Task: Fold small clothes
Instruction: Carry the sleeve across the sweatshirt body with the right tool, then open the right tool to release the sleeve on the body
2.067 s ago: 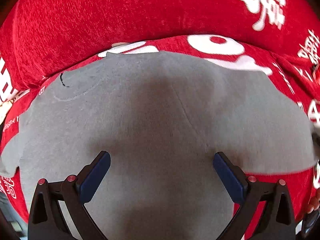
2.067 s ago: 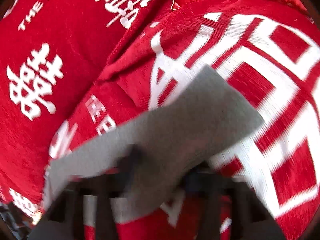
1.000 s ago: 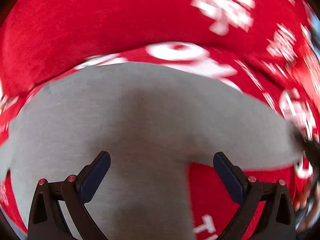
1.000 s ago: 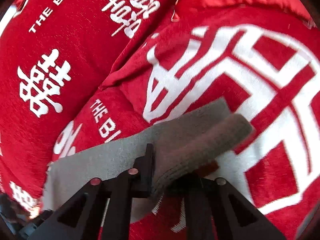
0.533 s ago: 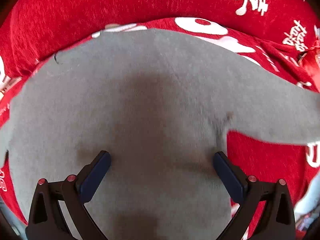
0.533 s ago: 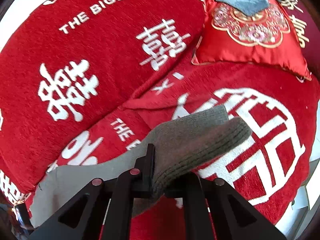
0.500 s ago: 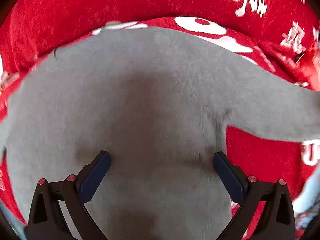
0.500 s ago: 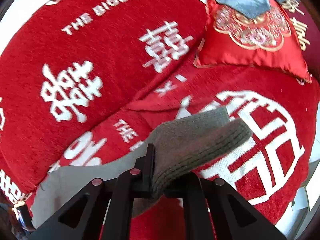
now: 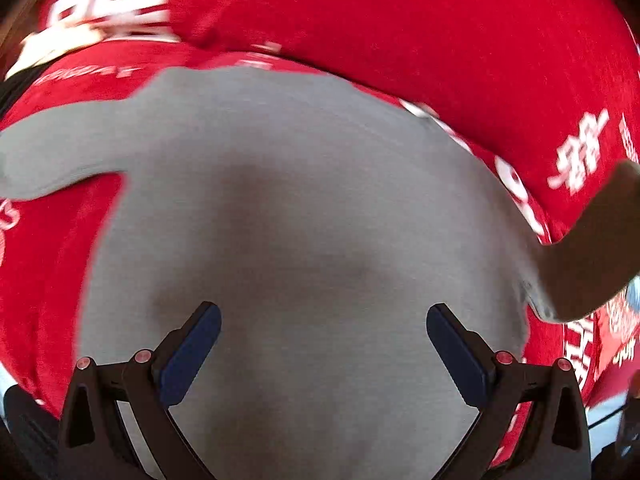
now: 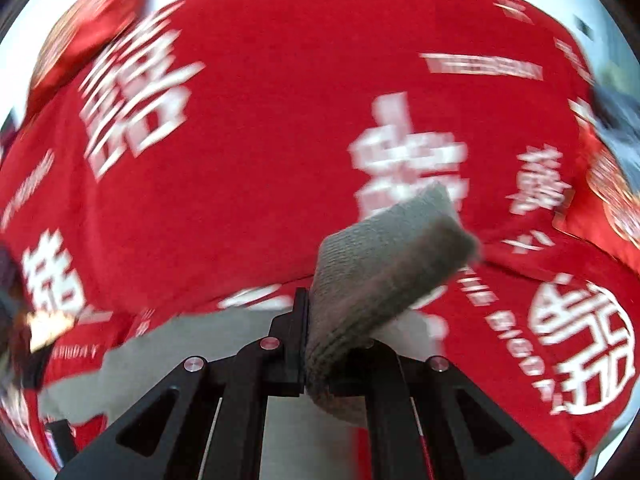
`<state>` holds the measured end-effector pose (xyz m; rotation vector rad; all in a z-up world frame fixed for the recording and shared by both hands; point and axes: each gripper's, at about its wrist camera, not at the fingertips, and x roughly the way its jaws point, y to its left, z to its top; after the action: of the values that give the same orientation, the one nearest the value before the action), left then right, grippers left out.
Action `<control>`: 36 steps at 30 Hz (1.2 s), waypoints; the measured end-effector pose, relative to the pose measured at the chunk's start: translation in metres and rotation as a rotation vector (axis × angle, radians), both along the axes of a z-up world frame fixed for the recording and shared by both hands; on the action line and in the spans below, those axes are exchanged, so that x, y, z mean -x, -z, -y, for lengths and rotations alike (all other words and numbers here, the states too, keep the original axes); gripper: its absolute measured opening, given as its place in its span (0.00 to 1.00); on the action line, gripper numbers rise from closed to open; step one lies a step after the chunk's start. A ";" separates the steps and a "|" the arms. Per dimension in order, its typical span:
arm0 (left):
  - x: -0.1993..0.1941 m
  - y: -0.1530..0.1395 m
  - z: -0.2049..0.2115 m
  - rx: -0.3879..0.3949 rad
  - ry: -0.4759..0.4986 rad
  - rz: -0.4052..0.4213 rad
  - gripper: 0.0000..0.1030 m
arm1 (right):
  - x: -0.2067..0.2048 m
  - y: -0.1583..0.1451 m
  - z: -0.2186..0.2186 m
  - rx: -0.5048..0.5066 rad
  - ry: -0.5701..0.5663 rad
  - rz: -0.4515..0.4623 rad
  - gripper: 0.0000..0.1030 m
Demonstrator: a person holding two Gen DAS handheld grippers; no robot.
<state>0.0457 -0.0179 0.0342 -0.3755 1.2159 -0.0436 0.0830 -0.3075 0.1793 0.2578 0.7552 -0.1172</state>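
Observation:
A small grey knit top (image 9: 304, 216) lies spread on a red blanket (image 9: 420, 32) with white lettering. Its left sleeve (image 9: 52, 152) lies flat at the far left; its right sleeve (image 9: 592, 240) is lifted at the right edge. My left gripper (image 9: 323, 344) is open just above the garment's body, holding nothing. My right gripper (image 10: 332, 344) is shut on the ribbed cuff of the right sleeve (image 10: 384, 256), held up above the blanket. The rest of the top (image 10: 200, 352) shows below it.
The red blanket (image 10: 280, 120) covers a raised backrest behind the garment. A red embroidered cushion (image 10: 612, 200) with dark cloth (image 10: 620, 128) on it sits at the far right. Another red cushion (image 10: 88, 24) is at the upper left.
My right gripper has swung left, carrying the sleeve cuff higher over the garment. The left view has shifted, so the lifted sleeve now hangs at its right edge. The left gripper stays open.

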 end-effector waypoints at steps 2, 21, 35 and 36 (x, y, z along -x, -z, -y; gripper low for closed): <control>0.009 0.001 -0.029 -0.002 -0.038 0.014 1.00 | -0.020 0.016 -0.064 0.032 -0.075 -0.047 0.07; 0.072 0.033 -0.151 0.170 -0.241 0.032 1.00 | -0.063 0.159 -0.291 0.256 -0.366 -0.337 0.33; 0.044 -0.014 -0.104 0.111 -0.132 0.115 1.00 | -0.010 0.083 -0.168 0.040 -0.455 -0.222 0.77; 0.035 -0.020 -0.092 0.102 -0.105 0.129 1.00 | -0.013 0.088 -0.154 0.077 -0.413 -0.238 0.77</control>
<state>0.0109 0.0739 0.0537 -0.5173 1.0677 -0.0393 0.0962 -0.1531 0.0913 0.0100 1.0229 0.2181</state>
